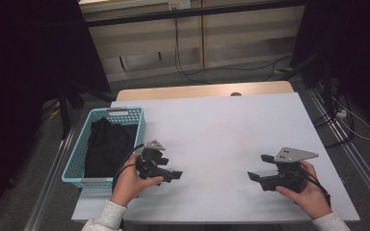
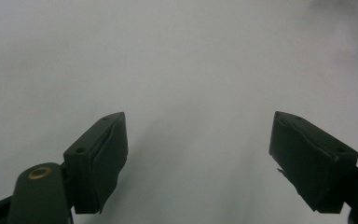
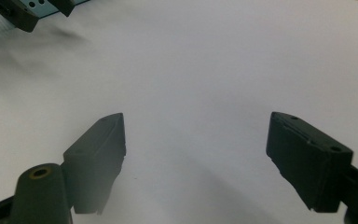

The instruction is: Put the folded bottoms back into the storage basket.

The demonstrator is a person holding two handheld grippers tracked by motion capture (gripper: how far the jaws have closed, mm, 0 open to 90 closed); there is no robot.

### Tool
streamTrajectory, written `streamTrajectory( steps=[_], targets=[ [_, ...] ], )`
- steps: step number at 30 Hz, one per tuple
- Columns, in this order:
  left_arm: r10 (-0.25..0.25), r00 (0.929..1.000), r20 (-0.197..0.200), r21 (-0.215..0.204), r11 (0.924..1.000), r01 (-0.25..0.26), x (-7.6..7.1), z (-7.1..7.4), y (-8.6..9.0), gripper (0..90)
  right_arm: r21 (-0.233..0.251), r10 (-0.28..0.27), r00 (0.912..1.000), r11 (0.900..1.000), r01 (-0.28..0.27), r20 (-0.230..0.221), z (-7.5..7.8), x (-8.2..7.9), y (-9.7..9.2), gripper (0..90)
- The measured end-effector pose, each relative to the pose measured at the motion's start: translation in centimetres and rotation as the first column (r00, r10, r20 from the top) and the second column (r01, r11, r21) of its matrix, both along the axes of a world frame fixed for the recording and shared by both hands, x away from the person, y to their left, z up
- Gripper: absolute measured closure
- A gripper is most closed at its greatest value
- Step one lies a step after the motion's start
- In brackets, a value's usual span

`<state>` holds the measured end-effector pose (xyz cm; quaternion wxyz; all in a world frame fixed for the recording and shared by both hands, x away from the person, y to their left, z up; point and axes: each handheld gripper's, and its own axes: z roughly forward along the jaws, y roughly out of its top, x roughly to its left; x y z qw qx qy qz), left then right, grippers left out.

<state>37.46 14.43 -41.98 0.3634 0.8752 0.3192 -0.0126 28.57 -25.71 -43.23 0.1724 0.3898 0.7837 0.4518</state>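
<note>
One desk [image 1: 221, 125] with a white top carries everything here, and its wooden far edge shows beyond the white sheet. On it stands one light blue plastic basket [image 1: 77, 159] with a latticed wall, just to the left of the left gripper [image 1: 171, 174] and well apart from the right gripper [image 1: 259, 168]. Inside the basket lies one piece of black cloth [image 1: 107, 147], bunched up and covering most of the floor of the basket; what kind of garment it is cannot be told.

Two grippers are in play, one in each hand. The left hand [image 1: 130, 185] holds its gripper low over the desk close beside the basket's near right corner, jaws pointing toward the middle of the desk. The right hand [image 1: 310, 192] holds the other, jaws pointing left toward the first. Bare white desk lies between the two, with nothing in the way.

In the left gripper view the jaws stand wide apart with only desk surface between them. The right gripper view shows the same: jaws spread wide, gripping nothing.
</note>
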Motion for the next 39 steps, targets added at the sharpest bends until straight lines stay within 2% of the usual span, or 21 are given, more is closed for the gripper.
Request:
streamTrajectory(
  steps=[39],
  targets=[
    [-0.013, 0.9996, 0.025, -0.008, 0.9999, 0.013, -1.1, -0.9, 1.5, 15.1, -0.016, 0.010, 0.9996, 0.9998, -0.011, -0.026, -0.4, -0.7, -0.7, 19.0]
  ],
)
